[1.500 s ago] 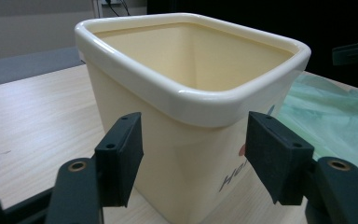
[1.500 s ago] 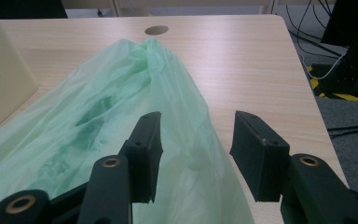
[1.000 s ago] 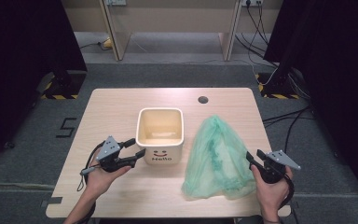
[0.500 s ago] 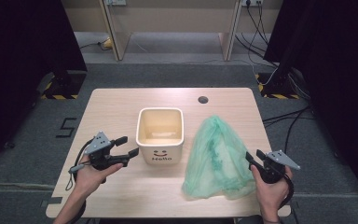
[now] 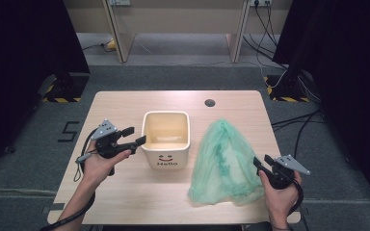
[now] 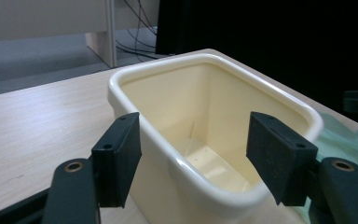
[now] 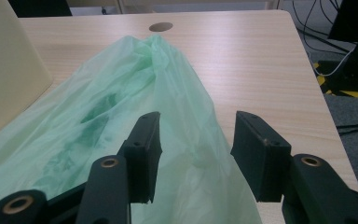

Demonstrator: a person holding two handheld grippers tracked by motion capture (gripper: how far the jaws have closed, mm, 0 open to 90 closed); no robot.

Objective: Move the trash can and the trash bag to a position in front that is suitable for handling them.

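Since both grippers, left (image 5: 136, 136) and right (image 5: 262, 163), gape empty, I'd pinch the bag (image 5: 225, 163) edge before touching the bin (image 5: 165, 144).

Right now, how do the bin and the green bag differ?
The bin is rigid, cream and stands upright with its mouth open and a "Hello" face on its front; the bag is thin, translucent green plastic, lying crumpled and flat. The bin sits at the table's middle by the left gripper; the bag lies to its right, by the right gripper. Neither is gripped.
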